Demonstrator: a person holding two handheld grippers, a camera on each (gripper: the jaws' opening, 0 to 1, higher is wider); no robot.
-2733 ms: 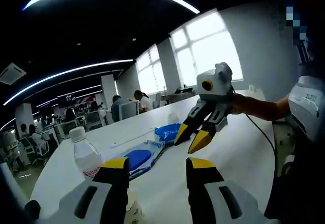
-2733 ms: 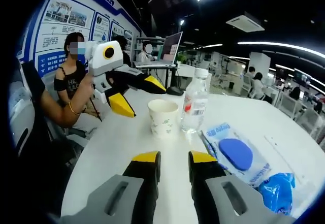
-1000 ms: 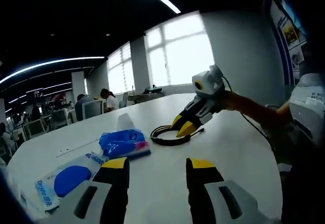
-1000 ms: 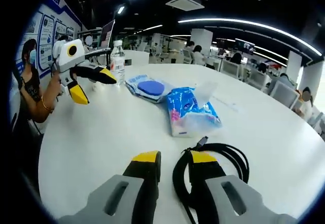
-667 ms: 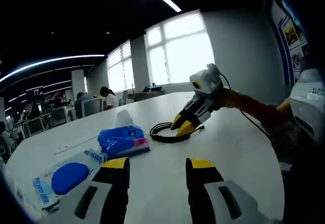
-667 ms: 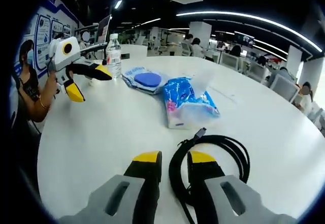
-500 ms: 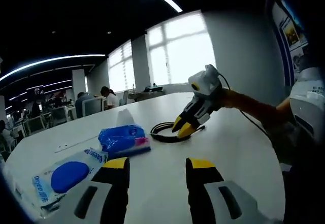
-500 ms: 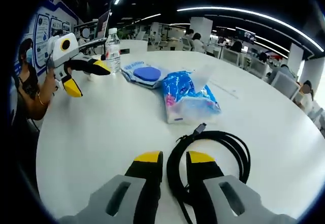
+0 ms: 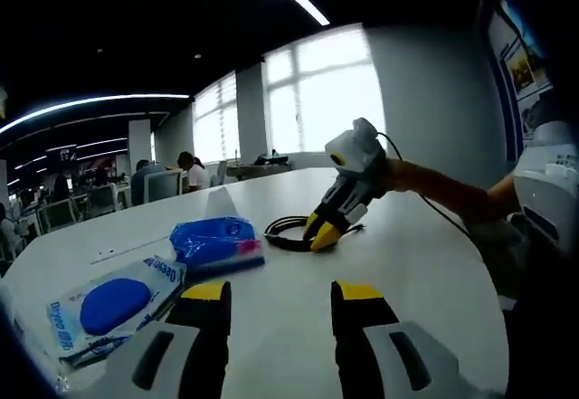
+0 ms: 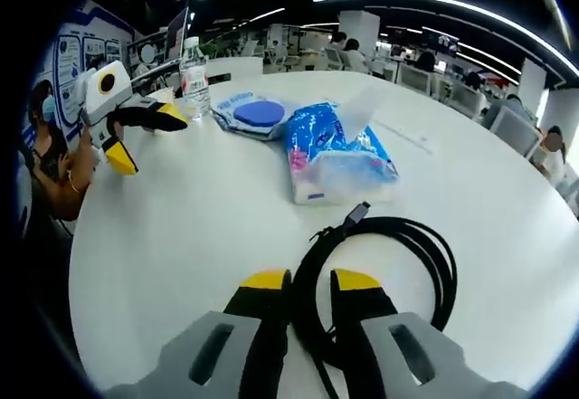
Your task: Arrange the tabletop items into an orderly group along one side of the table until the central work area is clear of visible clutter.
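Black and glossy, the coiled cable (image 10: 389, 272) is seen lying flat on the white bench (image 10: 199, 227), wound in several loose loops with a small plug end sticking out towards the tissue pack (image 10: 335, 159). In the right gripper view the right gripper (image 10: 303, 304) is lowered over the near side of the coil, with a strand of the loops caught between its yellow-tipped jaws, which are clenched on it. In the left gripper view the same gripper (image 9: 321, 233) is seen from across the bench, its tips down on the cable (image 9: 288, 233).

Beyond the coil the blue tissue pack (image 9: 217, 242) is laid, a white sheet pulled up from its top, and farther off a clear packet with a blue disc (image 10: 258, 112) is placed beside a water bottle (image 10: 192, 78).

The left gripper (image 9: 276, 313) is held above bare bench, jaws parted and grasping nothing; in the right gripper view it (image 10: 149, 137) is found near the bottle.
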